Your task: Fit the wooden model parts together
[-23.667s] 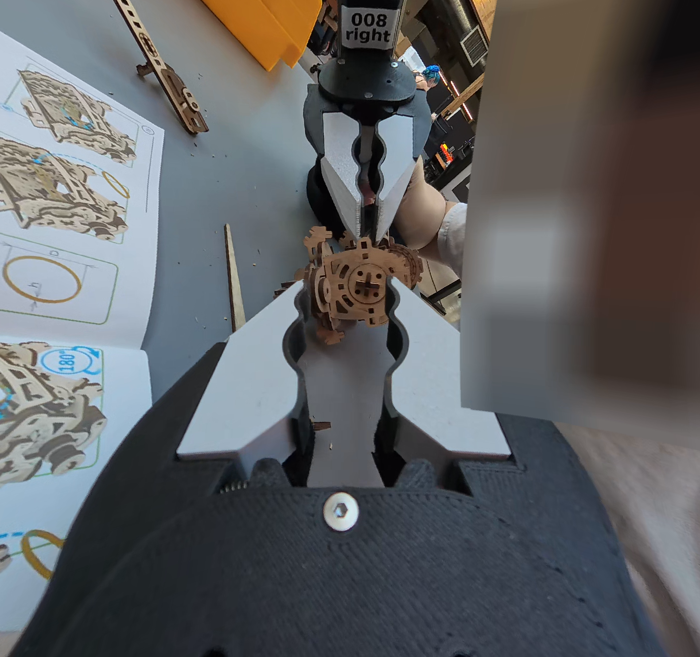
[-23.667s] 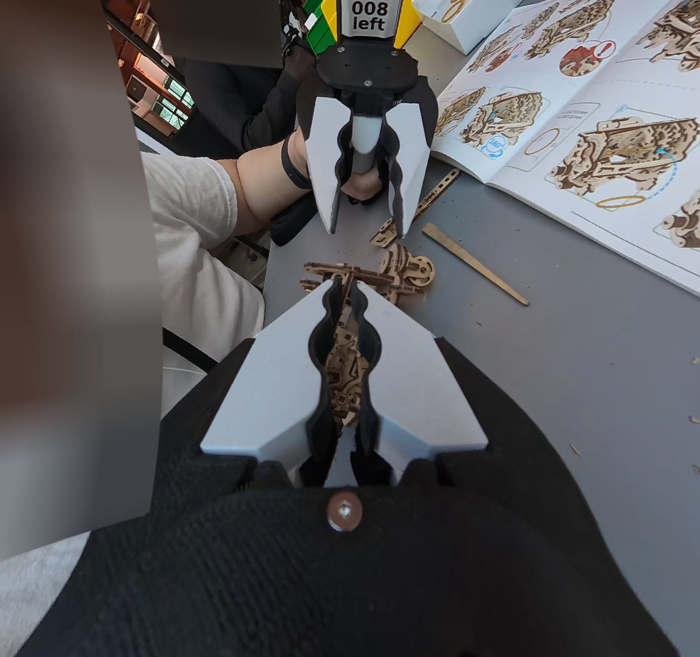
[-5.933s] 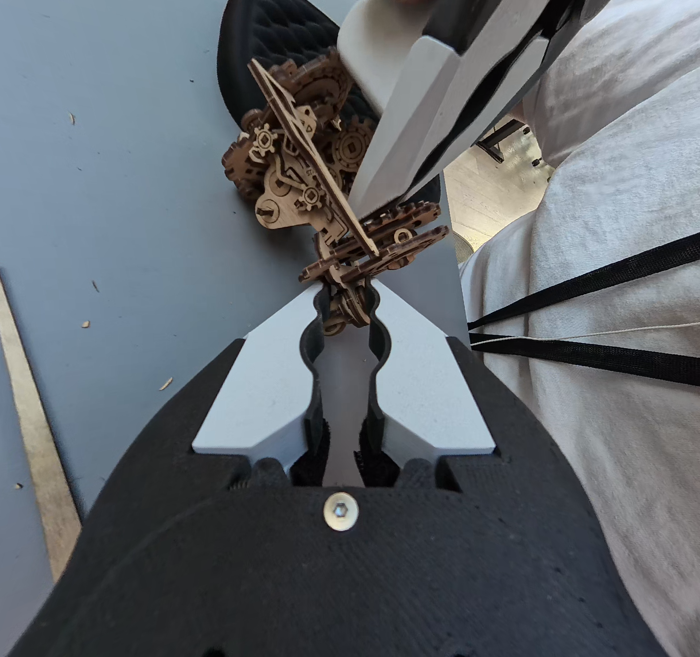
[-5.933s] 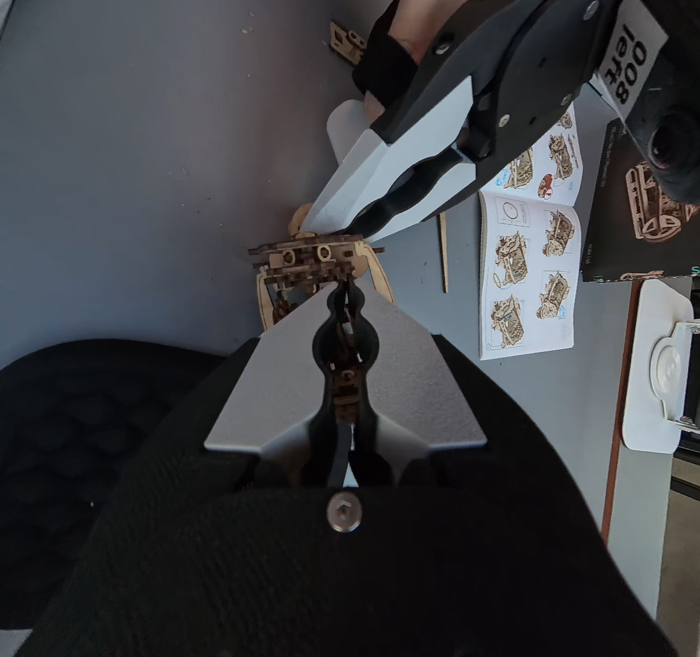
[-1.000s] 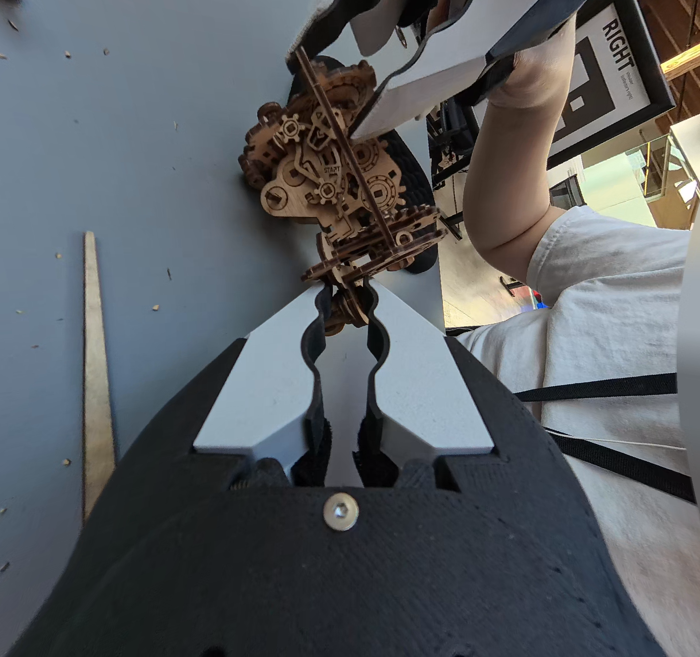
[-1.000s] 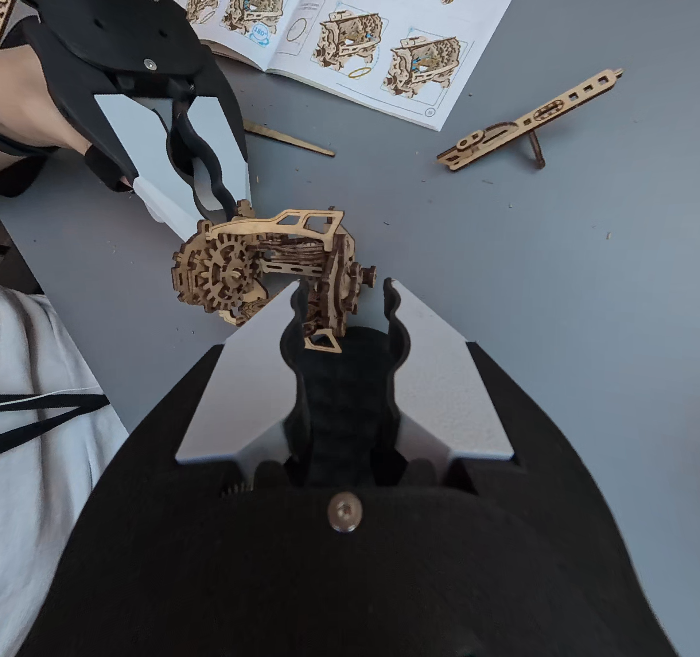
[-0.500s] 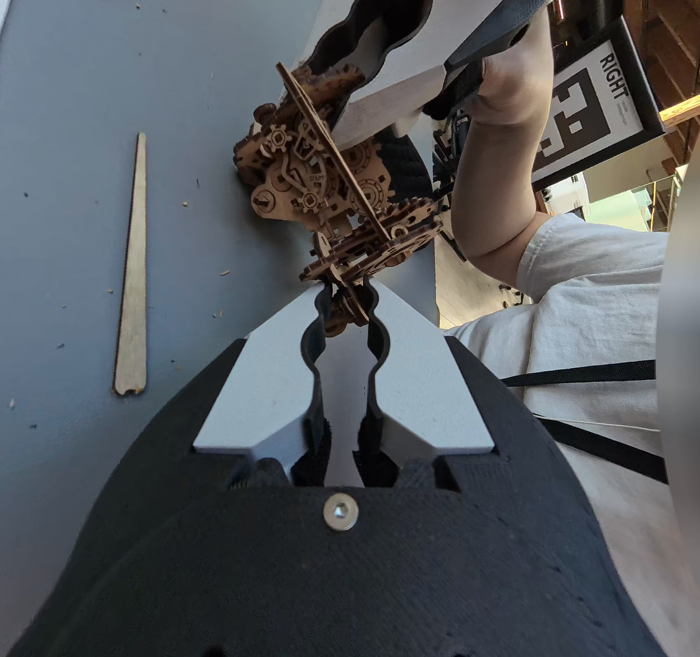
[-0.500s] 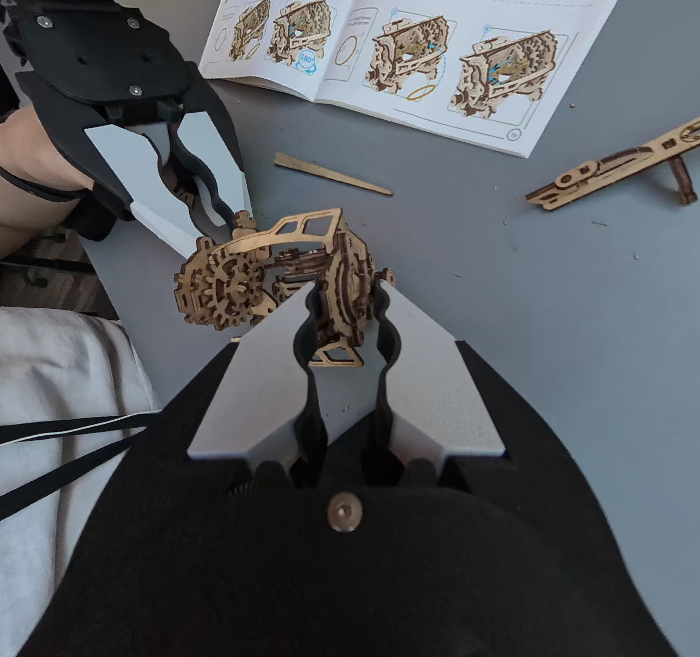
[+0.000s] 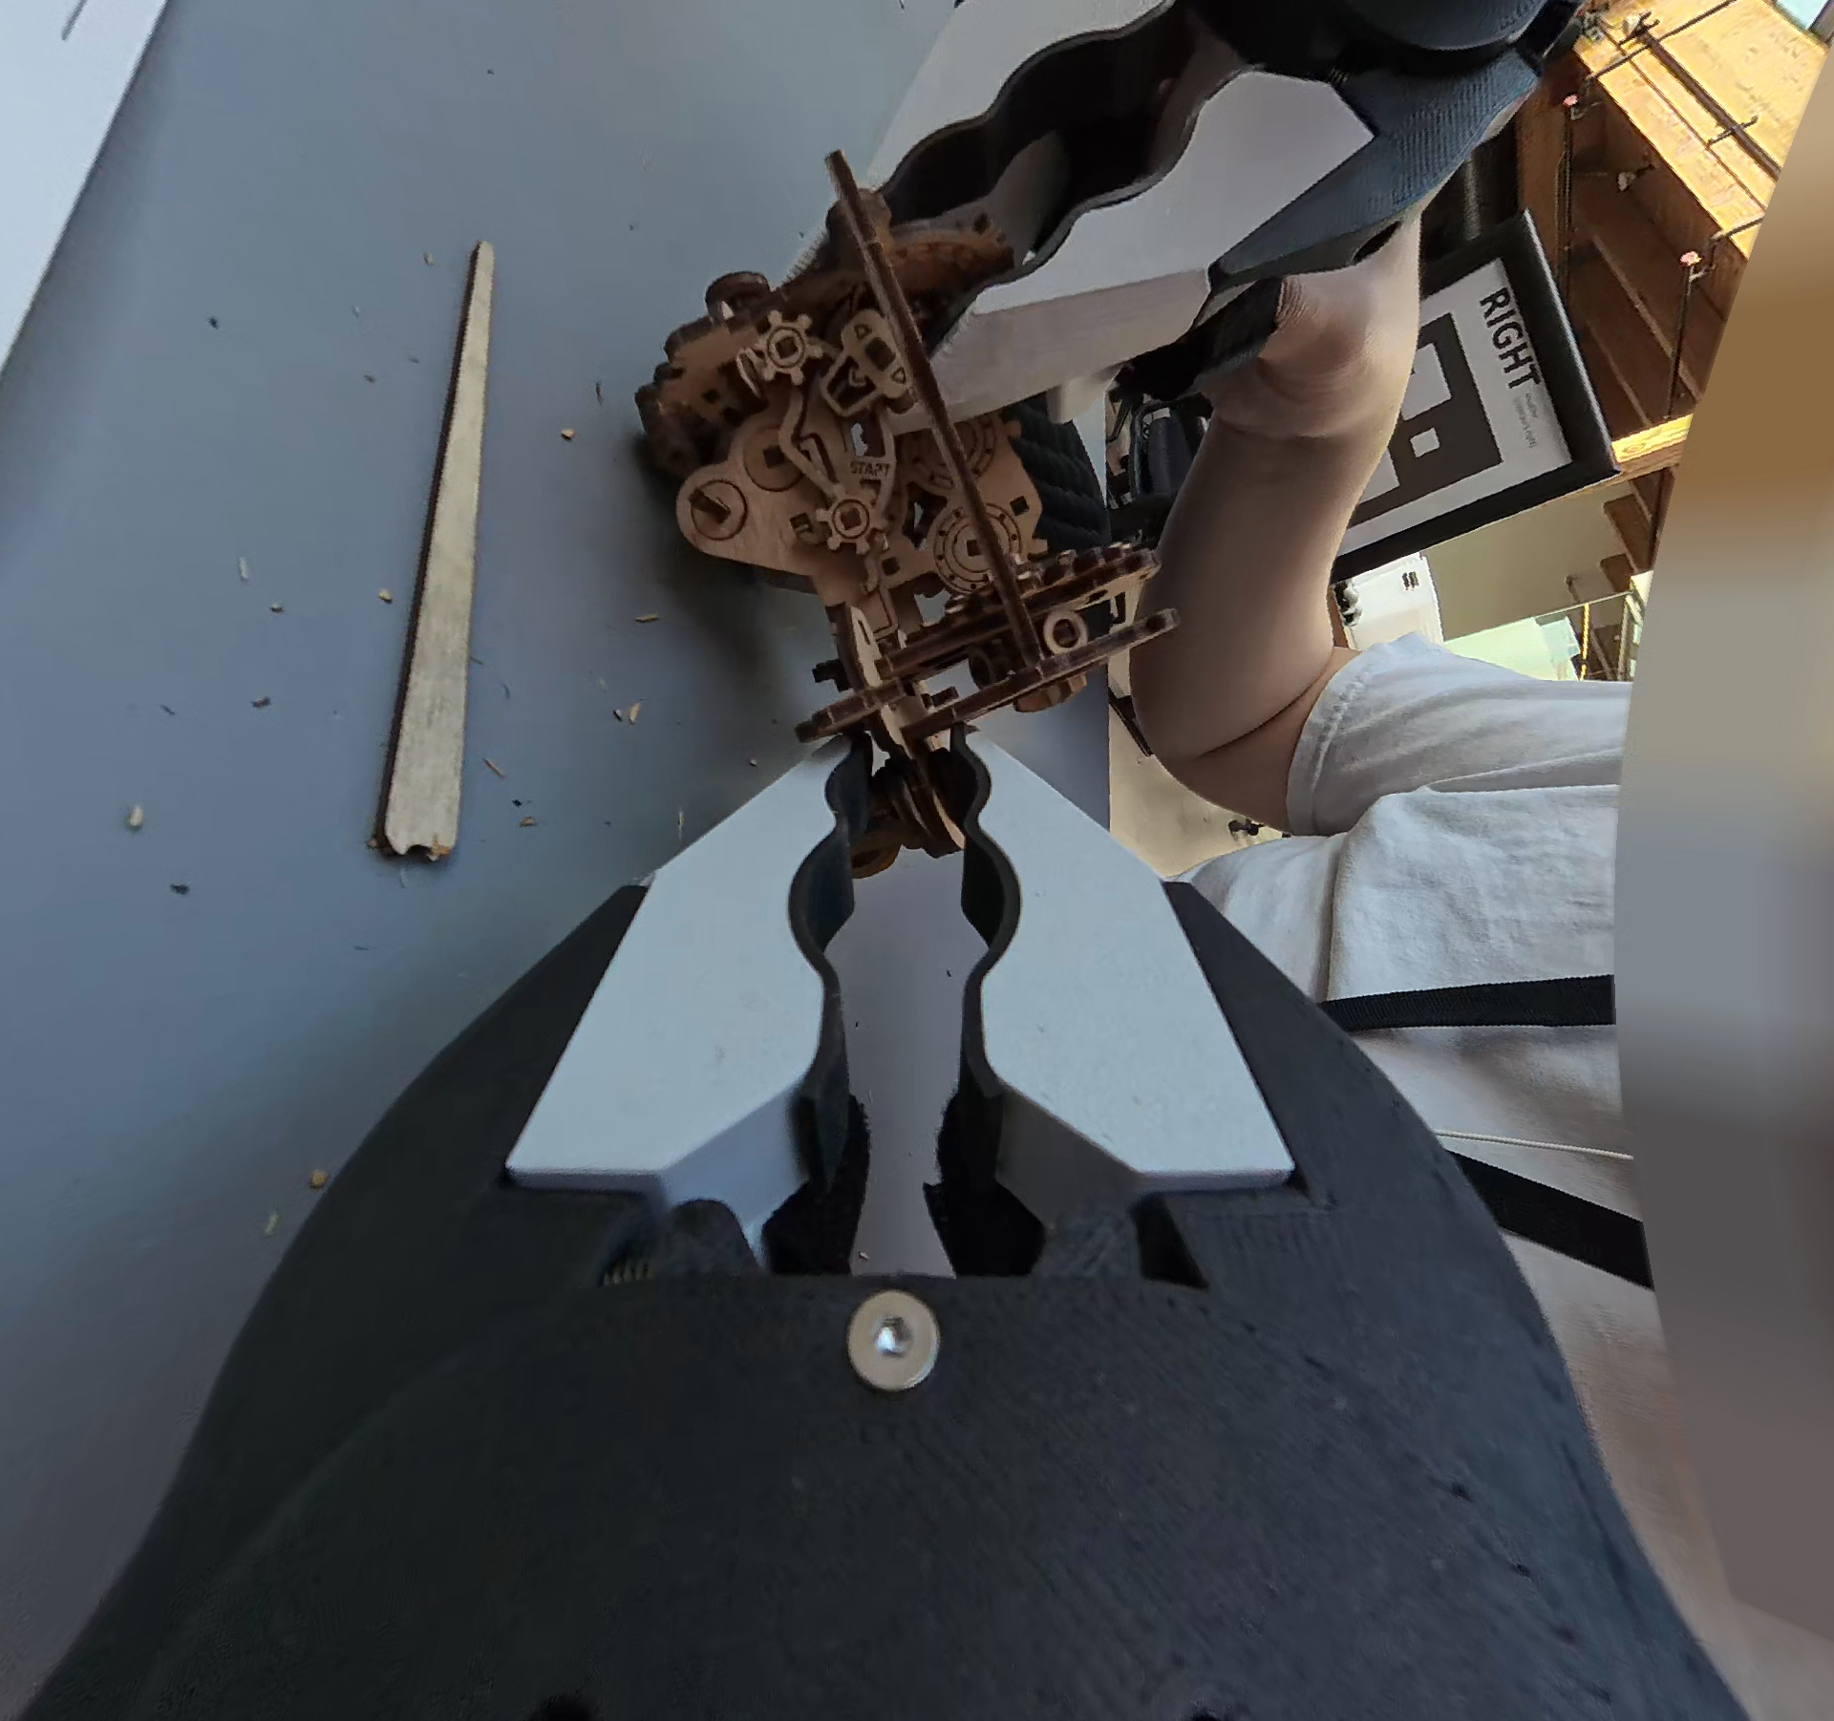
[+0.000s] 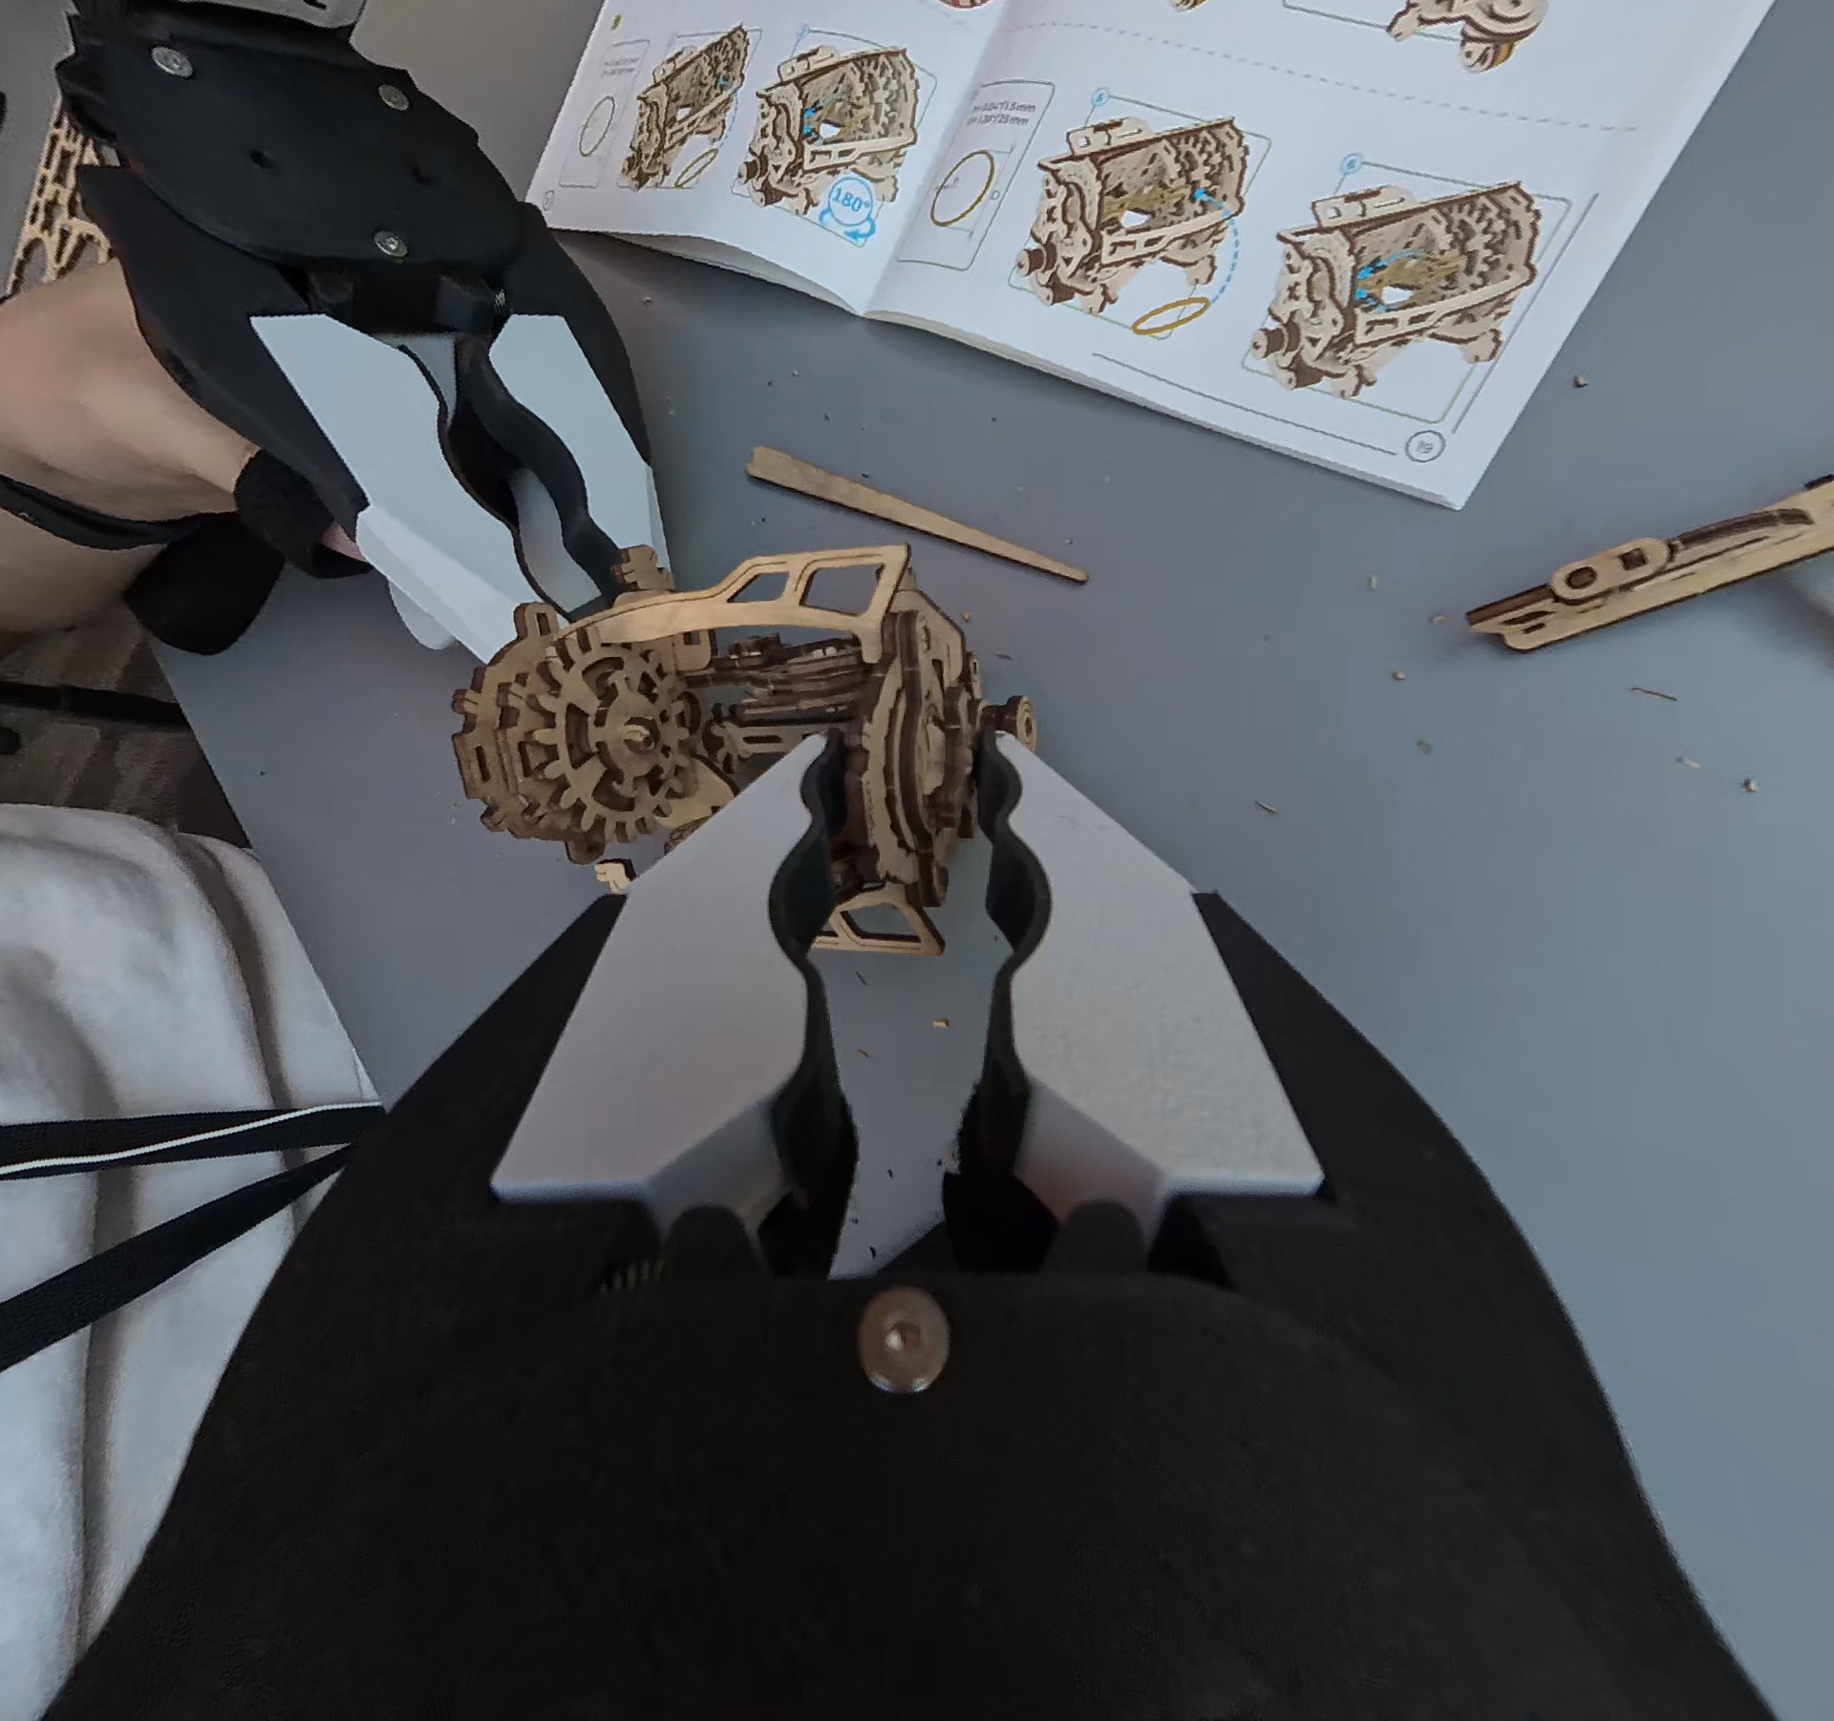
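Note:
A laser-cut wooden gear model (image 10: 695, 701) is held between both grippers near the grey table's (image 10: 1389, 880) near edge. My right gripper (image 10: 905, 751) is shut on the model's right end plate. My left gripper (image 9: 905, 760) is shut on the small gear end of the model (image 9: 853, 503). The left gripper also shows in the right wrist view (image 10: 620, 582), gripping the top left corner by the big gear. The right gripper shows in the left wrist view (image 9: 923, 264), clamped on the far end. I cannot tell whether the model touches the table.
An open instruction booklet (image 10: 1191, 135) lies at the back of the table. A thin wooden strip (image 10: 913, 512) lies behind the model and also shows in the left wrist view (image 9: 437, 562). A long wooden part (image 10: 1667, 572) lies at the right. Wood crumbs dot the table. A person's white shirt (image 10: 119, 979) is at the near left. There is about 7 centimetres between the tips of the two grippers.
The right gripper, open around the model's end one second ago, has shut on it. Both grippers and the model have shifted over the table, toward the booklet.

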### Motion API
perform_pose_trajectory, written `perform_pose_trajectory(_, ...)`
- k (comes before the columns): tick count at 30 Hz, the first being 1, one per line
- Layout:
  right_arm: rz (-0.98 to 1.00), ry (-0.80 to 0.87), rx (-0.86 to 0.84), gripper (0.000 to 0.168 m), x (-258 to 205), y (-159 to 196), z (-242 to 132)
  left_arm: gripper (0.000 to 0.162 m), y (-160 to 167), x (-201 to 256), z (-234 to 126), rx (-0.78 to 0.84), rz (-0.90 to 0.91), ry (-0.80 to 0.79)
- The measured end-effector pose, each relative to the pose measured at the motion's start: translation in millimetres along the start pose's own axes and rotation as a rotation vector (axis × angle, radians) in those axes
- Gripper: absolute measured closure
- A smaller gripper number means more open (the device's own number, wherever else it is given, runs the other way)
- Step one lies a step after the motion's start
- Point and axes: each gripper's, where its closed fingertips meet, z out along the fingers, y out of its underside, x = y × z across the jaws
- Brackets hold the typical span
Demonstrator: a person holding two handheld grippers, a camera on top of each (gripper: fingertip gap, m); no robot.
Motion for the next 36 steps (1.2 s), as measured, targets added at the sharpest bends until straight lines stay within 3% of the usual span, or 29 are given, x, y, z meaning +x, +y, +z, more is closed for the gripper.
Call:
perform_pose_trajectory(11,-0.162,0.107,0.012,0.144,-1.9,0.4,-3.3,0.149,4.5,-3.9,-1.5,-0.035,0.044,-0.017)
perform_pose_trajectory(26,-0.056,0.051,0.016,0.144,-1.5,-3.0,-2.0,0.149,3.0,-3.0,-5.7,-0.047,0.068,0.011)
perform_pose_trajectory(36,0.091,-0.027,0.112,0.143,-6.8,-5.8,-2.5,0.149,3.1,1.2,-9.0,-0.075,0.158,-0.016)
